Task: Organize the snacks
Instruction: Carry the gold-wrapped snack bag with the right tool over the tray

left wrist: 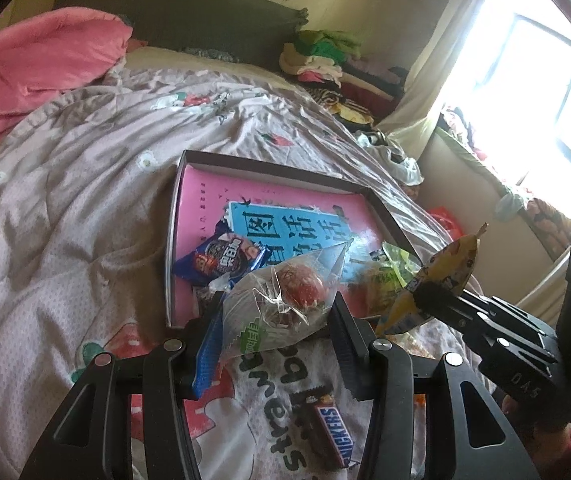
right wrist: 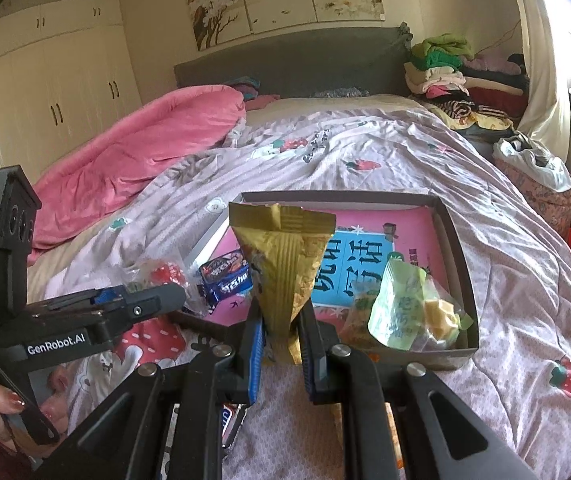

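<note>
Left wrist view, bottom centre: left gripper, jaws part spread and pinching a clear bag with a red round snack inside; the bag bulges up between the pads. Below it, near the bottom edge, a Snickers bar lies on the quilt.

Lower right of the same view: right gripper, seen from the side, jaws pressed together on a yellow packet that sticks up and to the right.

Right wrist view, bottom centre: the same yellow packet stands upright, its narrow lower end nipped between the two pads and its crimped top edge above. Lower left of this frame: the left gripper from the side with the clear bag at its tip, and a hand on the handle.

Just beyond both grippers, mid-frame: an open shallow box on the quilt, pink card with a blue panel lining its floor. Inside, at the near left, a dark blue cookie pack. At the near right corner, a green-and-clear bag with pale yellow pieces inside, leaning on the box wall.

Further back, left side: a pink blanket heaped on the bed. Upper right: a stack of folded clothes beside the grey headboard. Upper left in the right wrist view: cream wardrobe doors.
</note>
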Motion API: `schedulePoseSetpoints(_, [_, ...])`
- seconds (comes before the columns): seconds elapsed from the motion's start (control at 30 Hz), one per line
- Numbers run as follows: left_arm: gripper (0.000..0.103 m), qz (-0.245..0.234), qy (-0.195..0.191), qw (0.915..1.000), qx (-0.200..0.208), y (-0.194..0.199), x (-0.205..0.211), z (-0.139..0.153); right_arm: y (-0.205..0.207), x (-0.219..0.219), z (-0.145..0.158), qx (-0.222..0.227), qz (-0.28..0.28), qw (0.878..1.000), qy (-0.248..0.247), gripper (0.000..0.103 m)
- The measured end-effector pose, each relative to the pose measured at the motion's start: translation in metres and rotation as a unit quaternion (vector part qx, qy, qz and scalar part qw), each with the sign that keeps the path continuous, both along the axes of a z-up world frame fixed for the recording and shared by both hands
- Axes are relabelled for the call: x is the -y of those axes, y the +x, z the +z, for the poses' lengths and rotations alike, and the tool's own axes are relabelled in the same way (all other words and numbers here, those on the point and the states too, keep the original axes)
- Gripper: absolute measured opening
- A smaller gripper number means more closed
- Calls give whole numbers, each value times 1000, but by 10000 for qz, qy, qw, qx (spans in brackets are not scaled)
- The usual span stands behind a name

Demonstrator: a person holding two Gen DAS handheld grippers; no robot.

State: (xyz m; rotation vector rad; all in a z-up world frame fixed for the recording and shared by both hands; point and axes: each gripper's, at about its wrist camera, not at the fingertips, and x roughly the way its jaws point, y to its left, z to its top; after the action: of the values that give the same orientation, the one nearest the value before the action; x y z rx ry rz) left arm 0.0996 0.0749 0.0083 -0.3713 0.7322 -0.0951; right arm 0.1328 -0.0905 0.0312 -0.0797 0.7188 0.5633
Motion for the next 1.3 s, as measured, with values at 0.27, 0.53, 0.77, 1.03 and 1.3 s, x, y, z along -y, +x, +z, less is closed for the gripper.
schedulePoseSetpoints(0.27, [51, 3, 119, 9999, 114, 5, 2, 2, 8, 3, 7, 78, -112, 9999, 74, 16])
schedulePoseSetpoints(0.53, [51, -32, 188, 9995, 233, 10, 3, -2, 16, 4, 9, 98, -223, 9996, 116, 16])
schedulePoseSetpoints(0.77, [51, -129, 307, 9991, 252, 17, 9, -6, 21, 5, 8, 74, -286, 9995, 140, 16])
schedulePoseSetpoints(1.03, [51, -285, 345, 9988, 188, 27, 15, -10, 29, 7, 6, 15, -388, 9991, 184, 16])
schedulePoseSetpoints(1.3, [51, -369, 343, 9987, 6, 35, 17, -21, 34, 7, 2, -55, -431, 9989, 171, 16])
